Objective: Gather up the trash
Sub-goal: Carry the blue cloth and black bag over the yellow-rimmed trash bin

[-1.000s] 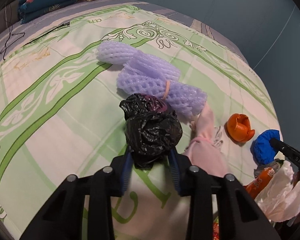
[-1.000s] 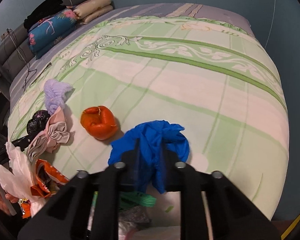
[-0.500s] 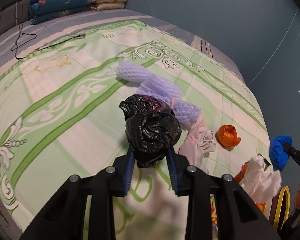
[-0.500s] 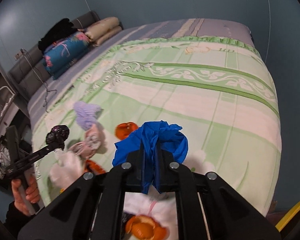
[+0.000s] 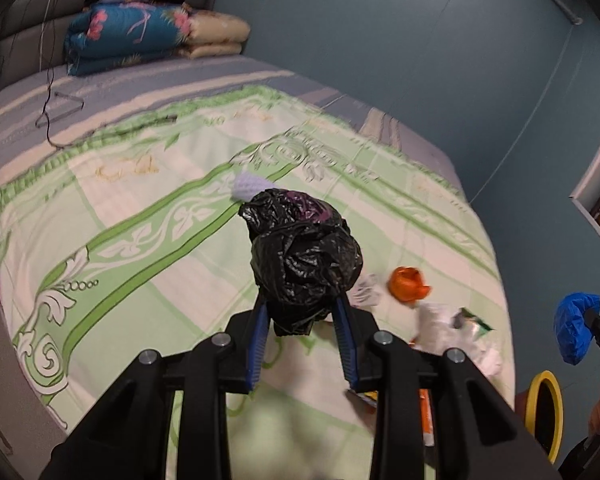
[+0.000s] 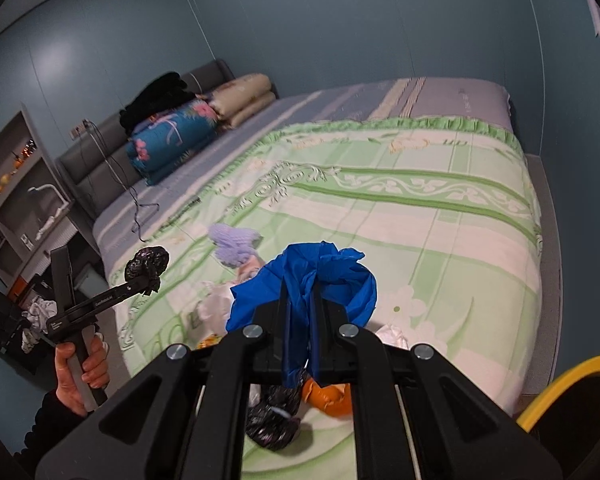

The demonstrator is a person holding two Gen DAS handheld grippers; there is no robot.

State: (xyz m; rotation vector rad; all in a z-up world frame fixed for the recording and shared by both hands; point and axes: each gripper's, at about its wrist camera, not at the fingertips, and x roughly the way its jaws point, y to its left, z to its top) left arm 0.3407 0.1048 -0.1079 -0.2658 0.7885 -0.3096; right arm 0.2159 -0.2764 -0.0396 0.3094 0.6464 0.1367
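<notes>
Holding above the bed [image 5: 148, 264]: black bag [image 5: 304, 256] pinched in the left claw [image 5: 302, 340]; blue wad [image 6: 320, 280] clamped in the fully closed right claw [image 6: 302, 340]. Risk: either soft bundle may be shed short of the yellow-rimmed bin [image 6: 572, 376], grips being shallow.

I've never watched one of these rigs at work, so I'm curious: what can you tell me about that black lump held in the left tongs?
The black lump is a crumpled, glossy plastic bag, wadded into a rough ball with a purplish sheen on top. The left tongs pinch its lower end between blue-lined fingers, so it sticks up clear of the green patterned bedspread. Nothing else touches it. From the right camera it shows as a small dark wad held in the air beside the bed.
</notes>
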